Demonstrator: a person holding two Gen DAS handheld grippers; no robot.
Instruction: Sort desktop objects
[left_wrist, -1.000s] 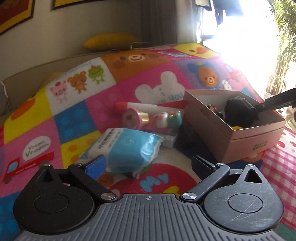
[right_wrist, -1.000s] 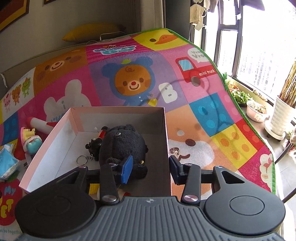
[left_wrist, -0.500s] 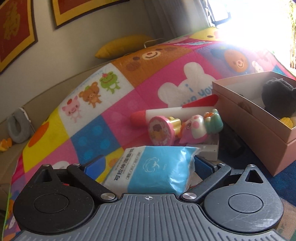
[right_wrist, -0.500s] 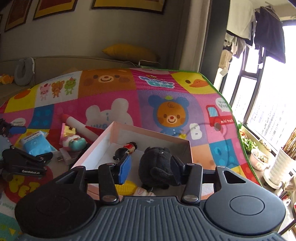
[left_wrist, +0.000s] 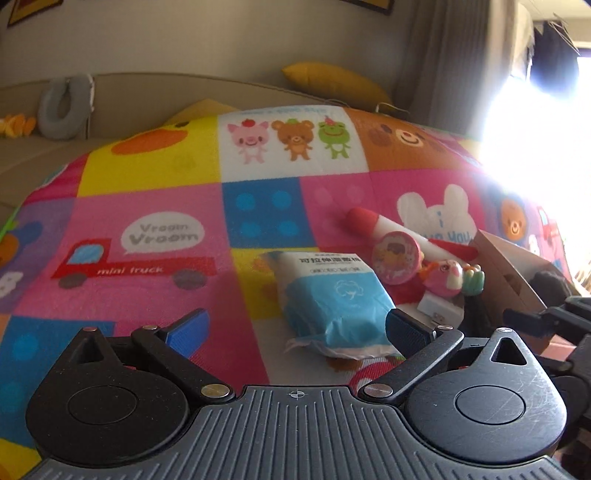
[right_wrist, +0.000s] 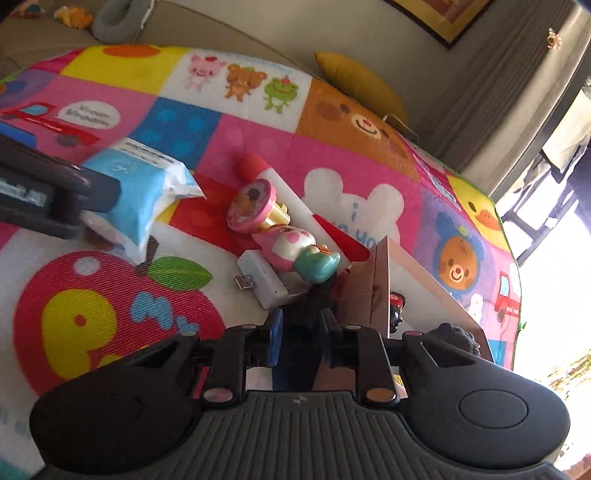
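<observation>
A blue and white tissue pack (left_wrist: 332, 299) lies on the colourful play mat, just ahead of my open left gripper (left_wrist: 295, 328), closer to its right finger. Beside it lie a pink round toy (left_wrist: 393, 254), a pink and green figure (left_wrist: 450, 280), a red and white marker (left_wrist: 384, 225) and a white adapter (left_wrist: 439, 308). My right gripper (right_wrist: 299, 334) has its jaws close around a dark object (right_wrist: 314, 299) at the corner of the pink cardboard box (right_wrist: 373, 280); what that object is I cannot tell. A black plush (right_wrist: 458, 334) lies in the box. The tissue pack (right_wrist: 144, 188) also shows in the right wrist view.
A sofa with a yellow cushion (left_wrist: 332, 81) and a grey neck pillow (left_wrist: 62, 107) stands behind the mat. A bright window (left_wrist: 535, 118) is at the right. The left gripper body (right_wrist: 40, 192) shows at the left of the right wrist view.
My left gripper has swung left, so the tissue pack now sits toward its right finger. My right gripper has left the box interior, dropped to the box's outer corner and narrowed its jaws.
</observation>
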